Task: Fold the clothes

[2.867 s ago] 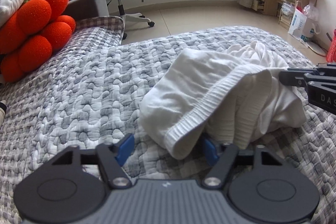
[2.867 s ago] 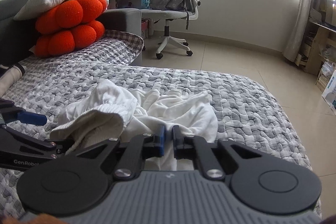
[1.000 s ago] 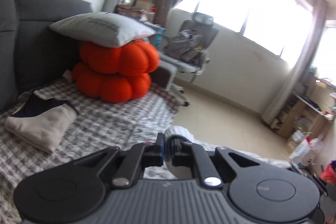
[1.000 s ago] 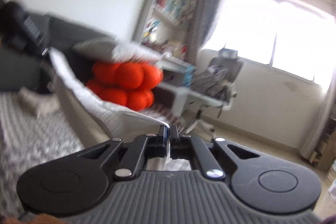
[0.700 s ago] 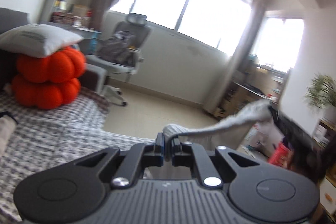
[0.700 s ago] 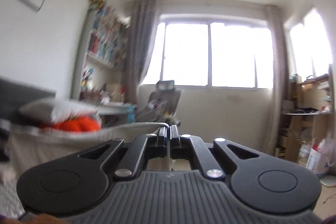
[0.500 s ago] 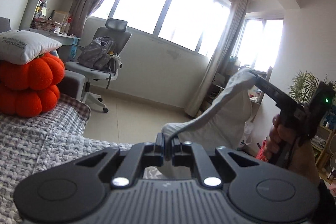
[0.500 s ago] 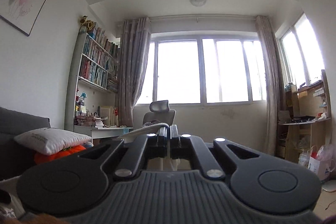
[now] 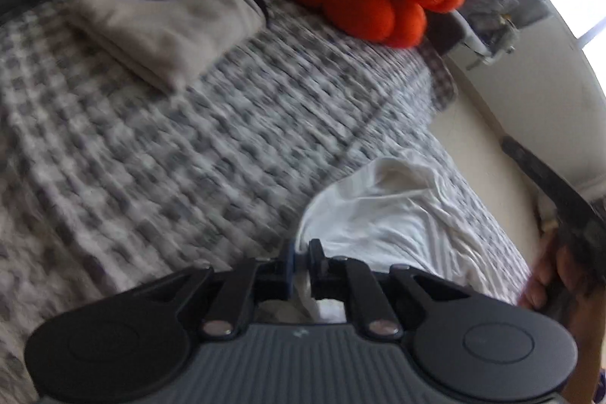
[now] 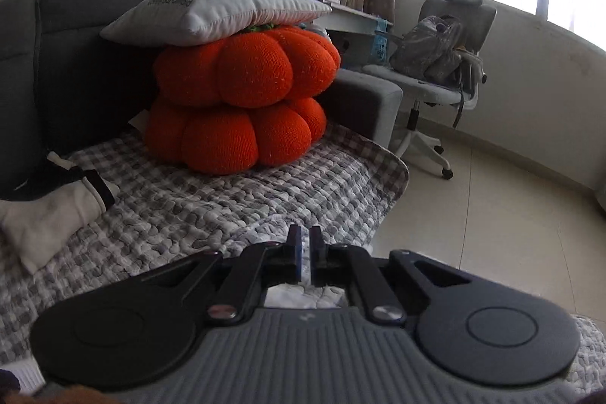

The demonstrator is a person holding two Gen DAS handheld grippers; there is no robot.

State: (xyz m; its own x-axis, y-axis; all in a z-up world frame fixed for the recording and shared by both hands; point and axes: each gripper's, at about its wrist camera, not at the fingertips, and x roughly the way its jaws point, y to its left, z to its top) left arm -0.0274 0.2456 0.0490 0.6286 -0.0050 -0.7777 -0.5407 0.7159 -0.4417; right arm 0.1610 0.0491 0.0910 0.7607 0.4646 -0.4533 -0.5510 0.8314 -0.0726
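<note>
A white garment (image 9: 397, 214) lies spread and wrinkled on the grey checked bedspread (image 9: 170, 158). My left gripper (image 9: 301, 252) is shut on its near edge, and the cloth bunches between the blue pads. At the right edge of the left wrist view, a hand (image 9: 545, 275) holds the dark body of the right gripper beyond the garment. In the right wrist view, my right gripper (image 10: 303, 247) has its fingers pressed together low over the bedspread (image 10: 227, 207). A bit of the white garment (image 10: 295, 296) shows just behind the fingertips.
A folded beige garment (image 9: 163, 25) lies further up the bed, also seen at left as the beige garment (image 10: 49, 218). Two orange pumpkin cushions (image 10: 242, 101) under a grey pillow (image 10: 216, 14) sit against the dark sofa back. An office chair (image 10: 443, 63) stands on the tiled floor.
Both grippers have come down from holding the garment stretched in the air. The garment now lies on the bed, and both views have tipped down from the windows to the bedspread.
</note>
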